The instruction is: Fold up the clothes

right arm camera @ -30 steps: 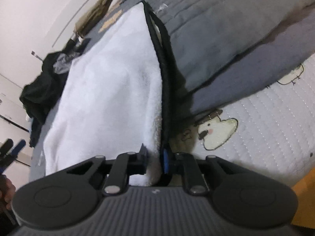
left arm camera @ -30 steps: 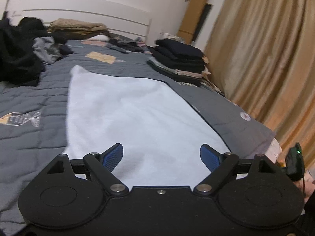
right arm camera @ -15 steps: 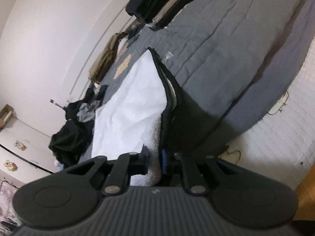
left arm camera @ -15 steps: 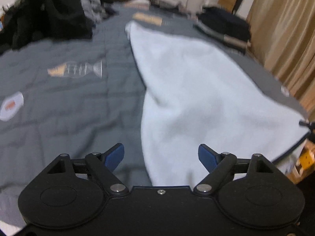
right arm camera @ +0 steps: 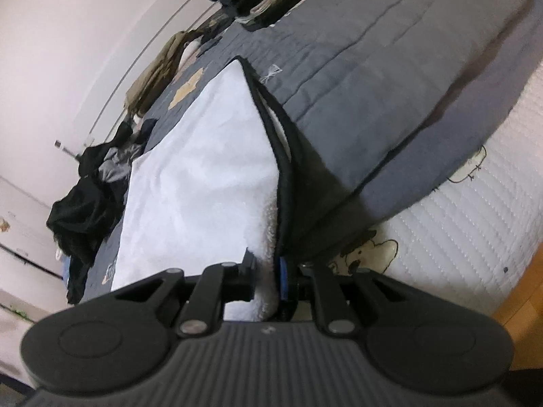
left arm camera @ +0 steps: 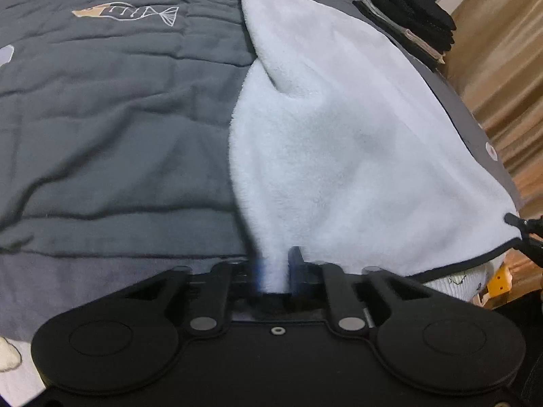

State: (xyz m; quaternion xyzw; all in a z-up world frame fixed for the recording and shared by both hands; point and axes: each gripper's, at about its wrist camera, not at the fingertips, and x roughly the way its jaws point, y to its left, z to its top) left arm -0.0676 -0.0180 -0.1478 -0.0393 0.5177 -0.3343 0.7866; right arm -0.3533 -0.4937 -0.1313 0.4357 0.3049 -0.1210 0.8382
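Note:
A white fleece garment with black trim lies lengthwise on the grey quilt. My left gripper is shut on its near left corner, white fleece pinched between the blue pads. In the right wrist view the same garment shows its black-trimmed right edge lifted off the bed. My right gripper is shut on that near right corner. The right gripper's tip also shows at the far right of the left wrist view.
A stack of folded dark clothes sits at the bed's far right, near tan curtains. A heap of black and grey clothes lies at the far left. White patterned mattress side and wooden floor are below the bed's edge.
My left gripper came down to the garment's near left corner and its jaws, open before, closed on the fleece. The right gripper kept its grip and rose a little.

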